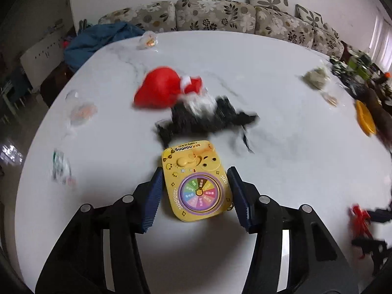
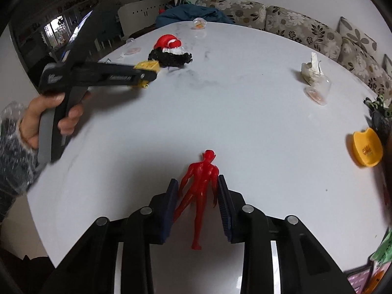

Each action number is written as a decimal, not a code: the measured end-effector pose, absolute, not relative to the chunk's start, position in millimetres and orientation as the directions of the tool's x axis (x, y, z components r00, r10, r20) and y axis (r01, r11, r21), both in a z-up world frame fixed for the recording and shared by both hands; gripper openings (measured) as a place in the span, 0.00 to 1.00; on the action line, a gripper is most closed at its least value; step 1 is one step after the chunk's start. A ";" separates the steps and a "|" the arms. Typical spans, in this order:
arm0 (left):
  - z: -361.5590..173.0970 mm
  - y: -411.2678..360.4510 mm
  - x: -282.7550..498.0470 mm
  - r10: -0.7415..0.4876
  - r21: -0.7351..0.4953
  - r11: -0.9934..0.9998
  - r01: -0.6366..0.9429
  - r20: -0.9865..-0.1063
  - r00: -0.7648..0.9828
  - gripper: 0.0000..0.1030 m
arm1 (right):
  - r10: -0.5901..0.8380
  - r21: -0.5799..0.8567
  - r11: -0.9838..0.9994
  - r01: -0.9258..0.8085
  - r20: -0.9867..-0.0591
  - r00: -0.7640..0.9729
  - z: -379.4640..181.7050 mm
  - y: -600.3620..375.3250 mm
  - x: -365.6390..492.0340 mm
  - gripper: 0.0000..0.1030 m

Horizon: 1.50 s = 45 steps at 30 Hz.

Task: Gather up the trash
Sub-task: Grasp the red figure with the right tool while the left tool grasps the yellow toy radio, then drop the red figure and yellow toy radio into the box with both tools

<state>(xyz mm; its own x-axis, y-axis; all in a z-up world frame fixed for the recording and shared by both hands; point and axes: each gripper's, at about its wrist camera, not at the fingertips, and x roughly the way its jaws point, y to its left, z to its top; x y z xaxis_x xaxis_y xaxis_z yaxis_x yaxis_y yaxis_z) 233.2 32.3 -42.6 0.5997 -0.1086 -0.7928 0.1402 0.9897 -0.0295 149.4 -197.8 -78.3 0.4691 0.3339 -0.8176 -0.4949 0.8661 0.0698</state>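
Observation:
My left gripper [image 1: 196,191] is shut on a yellow toy box [image 1: 197,181] with a coloured spinner wheel and holds it above the white table [image 1: 281,78]. From the right wrist view the left gripper [image 2: 147,73] is seen from the side with the yellow toy box [image 2: 147,66] in it. My right gripper [image 2: 197,196] is shut on a red plastic figure [image 2: 199,191]. A crumpled tissue [image 2: 311,71] lies at the far right, also visible in the left wrist view [image 1: 316,77]. Clear plastic capsule halves [image 2: 318,90] lie scattered.
A red and white Santa hat with a black wig [image 1: 186,103] lies mid-table. A yellow dish [image 2: 366,147] sits at the right edge. Clear cups [image 1: 80,110] and a wrapper [image 1: 60,166] lie at the left. A floral sofa [image 1: 220,14] stands behind.

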 end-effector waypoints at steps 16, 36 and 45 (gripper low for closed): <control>-29.3 6.5 -121.5 -0.217 0.019 0.943 0.334 -0.724 0.655 0.50 | 0.518 0.180 0.749 -0.638 -0.760 0.393 -63.3 -191.0 -73.3 0.31; -88.3 -8.0 -115.3 -0.082 0.146 0.916 0.372 -0.842 0.534 0.85 | 0.582 0.269 0.743 -0.614 -0.712 0.393 -60.9 -189.8 -68.3 0.69; 9.6 60.5 -40.8 -0.093 0.028 0.985 0.170 -0.743 0.663 0.88 | 0.459 0.011 0.788 -0.615 -0.676 0.576 -10.5 -97.7 146.7 0.73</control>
